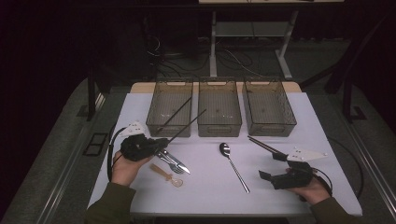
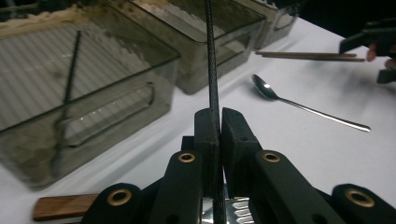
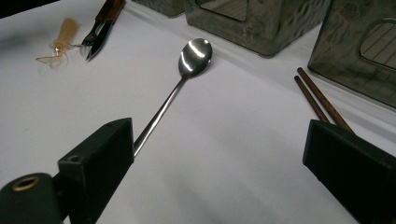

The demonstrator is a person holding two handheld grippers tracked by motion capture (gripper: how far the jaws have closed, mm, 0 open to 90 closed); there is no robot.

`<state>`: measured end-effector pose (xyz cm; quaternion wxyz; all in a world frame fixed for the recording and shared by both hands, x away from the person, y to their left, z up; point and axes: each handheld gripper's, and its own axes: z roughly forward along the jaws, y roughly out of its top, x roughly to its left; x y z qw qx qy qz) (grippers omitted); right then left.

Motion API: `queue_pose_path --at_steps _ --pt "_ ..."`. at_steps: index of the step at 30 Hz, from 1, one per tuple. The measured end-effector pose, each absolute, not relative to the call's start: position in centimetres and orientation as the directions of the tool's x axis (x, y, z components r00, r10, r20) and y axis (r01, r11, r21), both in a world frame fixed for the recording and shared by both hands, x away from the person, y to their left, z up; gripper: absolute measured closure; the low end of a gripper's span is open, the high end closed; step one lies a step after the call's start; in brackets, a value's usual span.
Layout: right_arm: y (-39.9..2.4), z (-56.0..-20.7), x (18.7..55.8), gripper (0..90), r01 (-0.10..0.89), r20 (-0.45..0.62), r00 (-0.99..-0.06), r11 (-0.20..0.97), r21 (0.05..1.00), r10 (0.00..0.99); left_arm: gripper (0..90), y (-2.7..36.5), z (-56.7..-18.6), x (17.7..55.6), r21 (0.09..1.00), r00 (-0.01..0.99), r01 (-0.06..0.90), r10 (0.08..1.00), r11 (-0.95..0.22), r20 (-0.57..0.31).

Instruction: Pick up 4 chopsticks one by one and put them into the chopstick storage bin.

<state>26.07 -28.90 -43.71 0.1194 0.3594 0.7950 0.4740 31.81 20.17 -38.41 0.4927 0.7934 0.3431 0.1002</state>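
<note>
While my left jaws (image 2: pixel 219 122) clamp 1 black chopstick (image 2: pixel 211 56) above the surface (image 1: pixel 280 186), my right jaws (image 3: pixel 224 163) stand open near 1 spoon (image 3: pixel 194 56), 2 brown chopsticks (image 3: pixel 322 100) and 3 bins (image 1: pixel 219 112).

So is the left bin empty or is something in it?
Not empty: one black chopstick leans inside the left bin, its tip over the rim.

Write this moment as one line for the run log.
left gripper: shut on black chopstick | right gripper: open, holds nothing | spoon: on table | left bin: one black chopstick inside
</note>
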Motion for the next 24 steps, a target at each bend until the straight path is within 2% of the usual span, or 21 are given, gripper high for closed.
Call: queue_pose_path --at_steps 12,24 --pt "-28.9 -43.7 26.1 8.7 0.46 0.148 -0.713 0.297 0.837 0.685 84.9 21.1 -37.5 33.5 0.861 0.702 0.443 0.694 -0.249 -0.16" --pt "-28.8 -43.8 26.2 8.7 0.464 0.152 -0.708 0.292 0.836 0.69 84.9 21.7 -37.2 37.7 0.862 0.647 0.452 0.749 -0.229 -0.141"
